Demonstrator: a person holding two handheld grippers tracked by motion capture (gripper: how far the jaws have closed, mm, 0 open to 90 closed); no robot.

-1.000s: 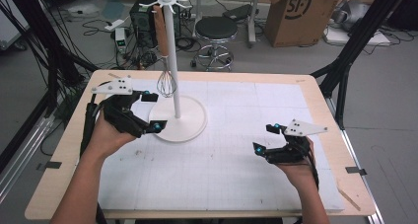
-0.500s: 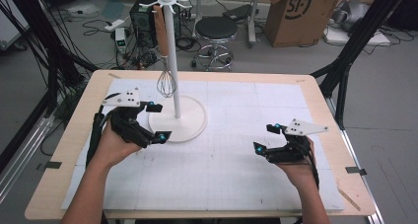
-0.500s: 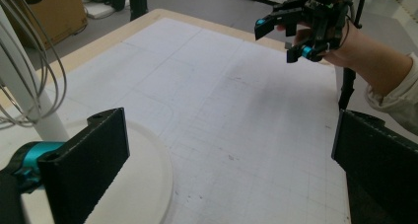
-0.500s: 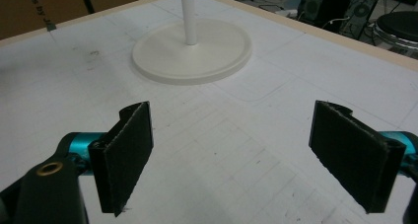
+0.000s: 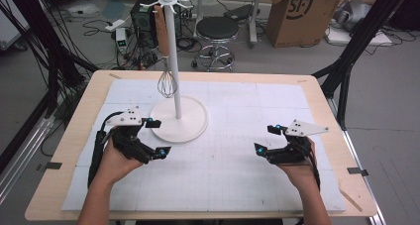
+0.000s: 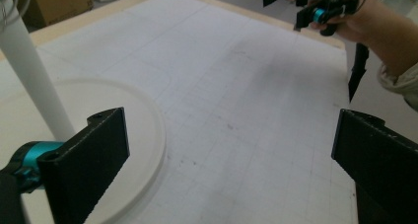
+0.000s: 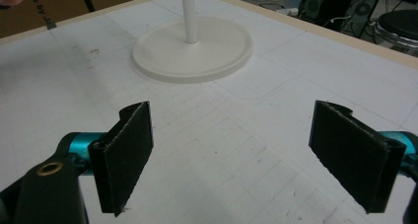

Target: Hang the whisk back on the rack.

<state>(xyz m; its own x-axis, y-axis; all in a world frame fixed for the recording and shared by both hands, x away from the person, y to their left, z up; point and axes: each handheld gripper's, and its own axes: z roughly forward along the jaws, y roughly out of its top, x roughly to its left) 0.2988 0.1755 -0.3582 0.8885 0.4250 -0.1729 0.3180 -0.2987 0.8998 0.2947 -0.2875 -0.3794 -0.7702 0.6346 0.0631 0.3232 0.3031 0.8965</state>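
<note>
Both claws, left claw [image 5: 156, 137] and right claw [image 5: 267, 139], stand wide and empty at the lower frame, while the whisk [image 5: 167, 82] hangs on the stand [image 5: 177, 121], untouched.

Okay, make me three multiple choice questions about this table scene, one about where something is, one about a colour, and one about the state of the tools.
1. Where does the whisk hang?
A. From the white stand, above its round base
B. Flat on the mat by the right tool
C. Between the left tool's jaws

2. What colour is the stand's base?
A. Black
B. White
C. Red

3. How do the jaws of the left tool and right tool stand?
A. Both shut on the whisk
B. Left shut, right open
C. Both open, nothing between them

Answers: 1 A, the high view shows it dangling beside the pole; 2 B, the disc is white in every view; 3 C, each gripper view shows bare mat between parted jaws.
</note>
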